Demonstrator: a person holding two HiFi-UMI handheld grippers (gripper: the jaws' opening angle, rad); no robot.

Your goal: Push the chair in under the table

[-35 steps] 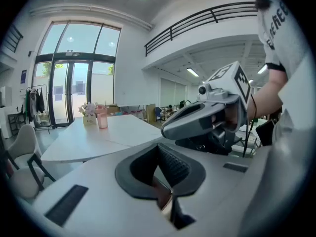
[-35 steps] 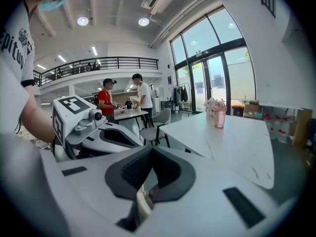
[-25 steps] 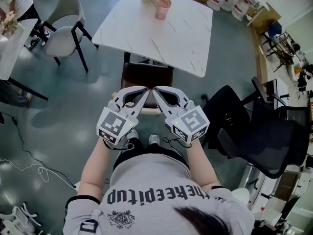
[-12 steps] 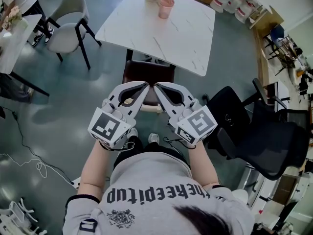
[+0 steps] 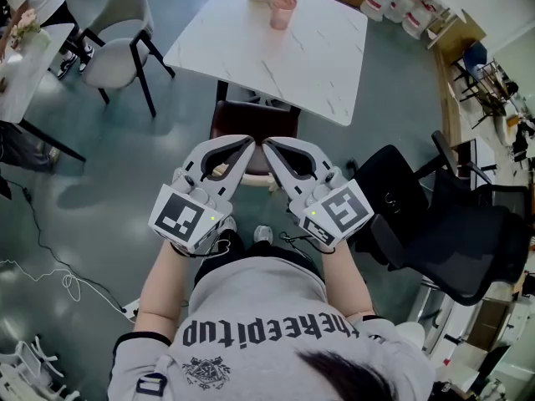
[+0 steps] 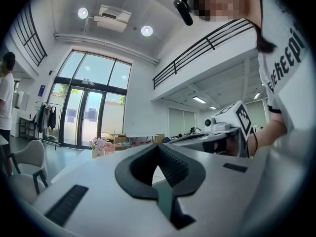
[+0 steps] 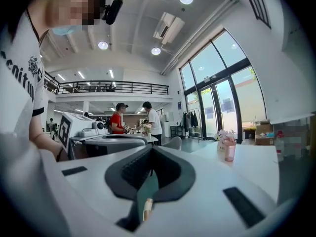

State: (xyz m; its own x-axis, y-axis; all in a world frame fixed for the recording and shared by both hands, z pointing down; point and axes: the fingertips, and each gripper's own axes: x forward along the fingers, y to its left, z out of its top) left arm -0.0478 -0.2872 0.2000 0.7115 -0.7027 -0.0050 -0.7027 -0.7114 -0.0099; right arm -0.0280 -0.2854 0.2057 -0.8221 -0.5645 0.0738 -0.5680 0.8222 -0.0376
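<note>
A dark brown chair [image 5: 253, 120] stands with its seat partly under the near edge of the white marble table [image 5: 292, 57]; its light backrest [image 5: 269, 183] is mostly hidden behind my grippers. My left gripper [image 5: 249, 143] and right gripper [image 5: 267, 144] are held side by side above the chair, tips nearly meeting, both shut and holding nothing. The left gripper [image 6: 158, 147] has its dark pads pressed together in its own view, and so does the right gripper [image 7: 150, 150]. I cannot tell whether either one touches the chair.
A pink cup [image 5: 280, 10] and flowers stand at the table's far end. A grey chair [image 5: 115, 47] is at the upper left beside another table [image 5: 21, 65]. A black office chair [image 5: 451, 241] stands close on the right. A cable [image 5: 50, 282] lies on the floor.
Both grippers have risen a little toward the head camera, still side by side with tips together. The chair and table look unmoved.
</note>
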